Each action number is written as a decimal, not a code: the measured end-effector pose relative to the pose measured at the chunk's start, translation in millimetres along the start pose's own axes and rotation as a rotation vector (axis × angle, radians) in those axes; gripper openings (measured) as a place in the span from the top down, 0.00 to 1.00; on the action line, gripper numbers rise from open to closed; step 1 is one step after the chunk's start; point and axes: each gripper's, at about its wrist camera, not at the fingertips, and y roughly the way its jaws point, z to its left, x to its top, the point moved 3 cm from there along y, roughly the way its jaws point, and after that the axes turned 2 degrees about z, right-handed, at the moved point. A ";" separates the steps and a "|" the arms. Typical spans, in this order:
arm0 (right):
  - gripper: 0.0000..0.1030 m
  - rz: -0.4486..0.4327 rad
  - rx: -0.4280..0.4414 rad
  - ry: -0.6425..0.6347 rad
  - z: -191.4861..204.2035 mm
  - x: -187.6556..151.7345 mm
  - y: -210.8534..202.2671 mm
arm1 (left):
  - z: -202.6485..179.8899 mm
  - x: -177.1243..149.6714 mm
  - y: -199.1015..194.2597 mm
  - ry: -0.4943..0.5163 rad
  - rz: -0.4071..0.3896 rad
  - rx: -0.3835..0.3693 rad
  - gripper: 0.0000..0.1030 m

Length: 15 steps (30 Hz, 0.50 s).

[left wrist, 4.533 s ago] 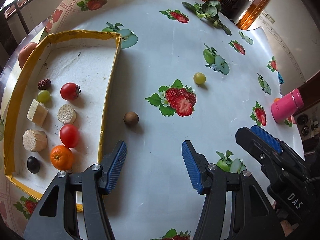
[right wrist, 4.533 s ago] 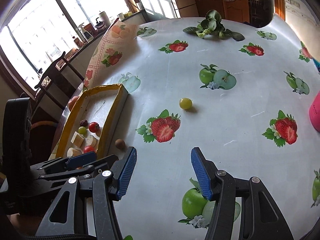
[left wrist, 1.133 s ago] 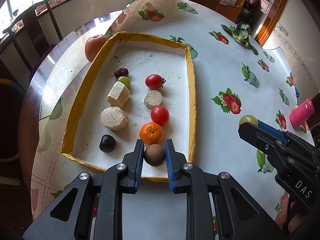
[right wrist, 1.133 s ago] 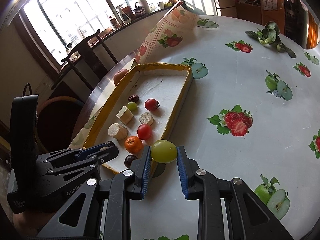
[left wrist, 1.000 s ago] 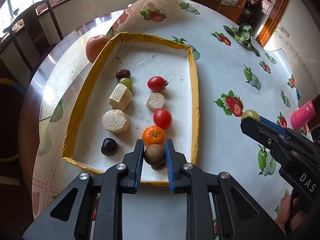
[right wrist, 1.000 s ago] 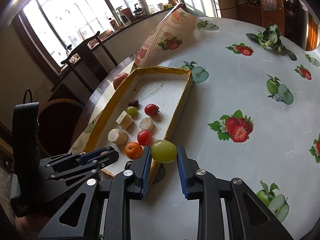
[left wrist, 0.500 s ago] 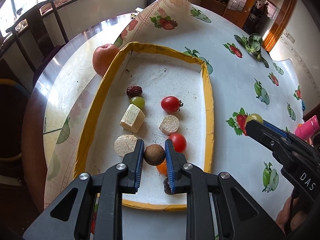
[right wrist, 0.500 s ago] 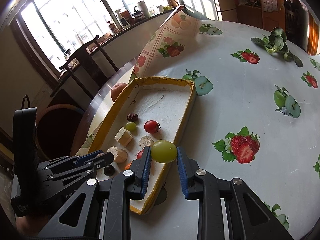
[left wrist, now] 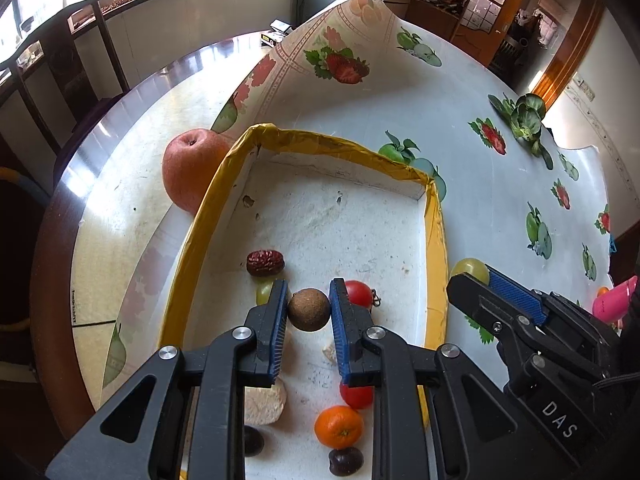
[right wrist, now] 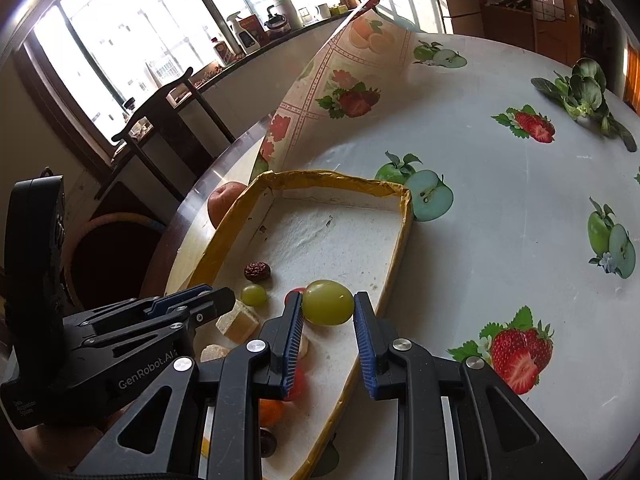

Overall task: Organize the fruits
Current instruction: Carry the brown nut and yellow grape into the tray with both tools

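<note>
Hovering over a shallow yellow-rimmed white tray (left wrist: 434, 240) of small fruits on the bench, the left gripper (left wrist: 309, 312) fingers clamp a round brown fruit (left wrist: 309, 309); the right gripper (right wrist: 327, 312) fingers clamp a large green grape (right wrist: 327, 302) near the tray's right rim.

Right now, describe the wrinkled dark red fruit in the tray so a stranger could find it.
Find the yellow-rimmed tray. On its white floor, the red date heads the left row, nearest the bare far end. Unlike the smooth green grape beside it, it is oblong and wrinkled.
</note>
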 end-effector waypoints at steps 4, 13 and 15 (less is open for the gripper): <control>0.75 0.011 -0.002 0.002 -2.9 15.0 20.5 | 1.2 19.9 20.1 -0.012 0.014 0.009 0.82; 0.75 0.068 -0.029 0.006 -12.8 31.8 68.0 | 7.8 38.4 62.9 -0.048 0.061 0.032 0.82; 0.75 0.077 -0.038 -0.008 -13.3 30.6 74.5 | 9.9 39.2 69.4 -0.051 0.069 0.036 0.82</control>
